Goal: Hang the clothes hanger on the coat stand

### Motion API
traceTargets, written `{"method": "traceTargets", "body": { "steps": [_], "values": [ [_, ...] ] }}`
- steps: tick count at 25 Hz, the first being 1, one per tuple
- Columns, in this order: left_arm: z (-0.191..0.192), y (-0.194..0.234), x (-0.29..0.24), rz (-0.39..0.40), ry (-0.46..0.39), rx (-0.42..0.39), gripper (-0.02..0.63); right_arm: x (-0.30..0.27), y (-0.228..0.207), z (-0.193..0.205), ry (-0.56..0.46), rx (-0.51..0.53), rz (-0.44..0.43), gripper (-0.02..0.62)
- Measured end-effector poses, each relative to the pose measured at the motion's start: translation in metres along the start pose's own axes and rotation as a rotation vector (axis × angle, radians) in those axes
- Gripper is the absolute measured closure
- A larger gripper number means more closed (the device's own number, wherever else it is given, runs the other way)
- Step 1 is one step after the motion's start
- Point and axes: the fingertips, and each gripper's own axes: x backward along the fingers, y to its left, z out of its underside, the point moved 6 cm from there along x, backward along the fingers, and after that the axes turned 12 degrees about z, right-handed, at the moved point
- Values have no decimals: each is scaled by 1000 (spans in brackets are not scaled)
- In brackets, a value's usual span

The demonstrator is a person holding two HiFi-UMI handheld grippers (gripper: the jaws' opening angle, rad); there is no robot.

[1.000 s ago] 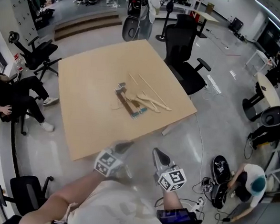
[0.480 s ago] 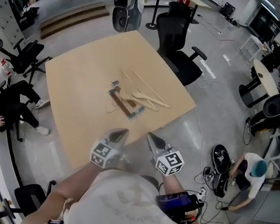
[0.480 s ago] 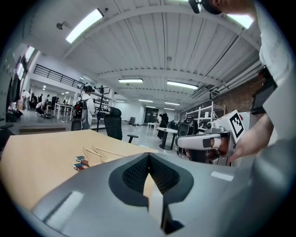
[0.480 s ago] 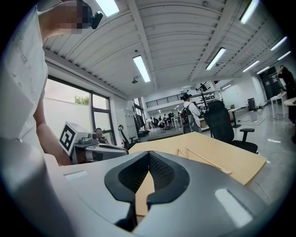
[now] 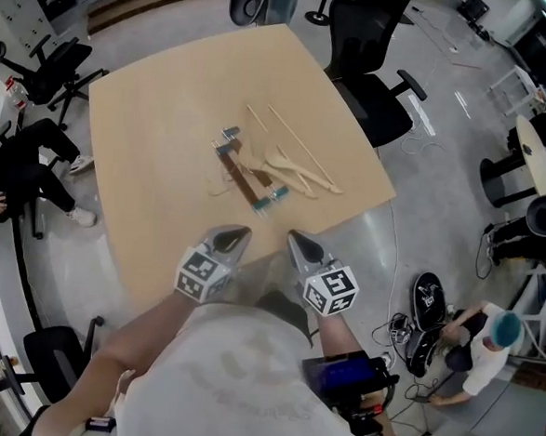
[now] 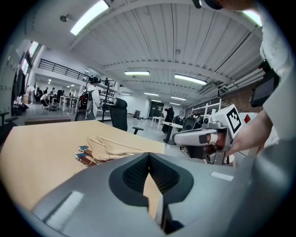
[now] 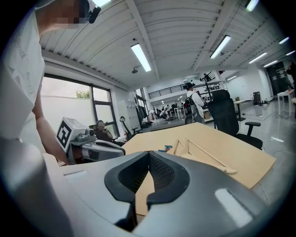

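My left hand-held gripper (image 5: 233, 239) and right hand-held gripper (image 5: 300, 246), both pressed together and empty, now reach the bench's (image 5: 158, 130) near edge, closer than before. The hangers (image 5: 286, 171) lie ahead, not yet grasped.

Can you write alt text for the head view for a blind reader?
Seen from above, a person holds the grey left gripper and right gripper, both closed and empty, near the edge of a light wooden square table. Pale wooden clothes hangers lie piled on it.
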Motion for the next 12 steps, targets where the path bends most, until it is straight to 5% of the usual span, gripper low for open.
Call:
{"method": "traceTargets", "body": {
  "steps": [12],
  "values": [
    [-17, 39, -70, -94, 49, 54, 604, -88, -83, 17, 216, 140, -77, 581]
  ]
}}
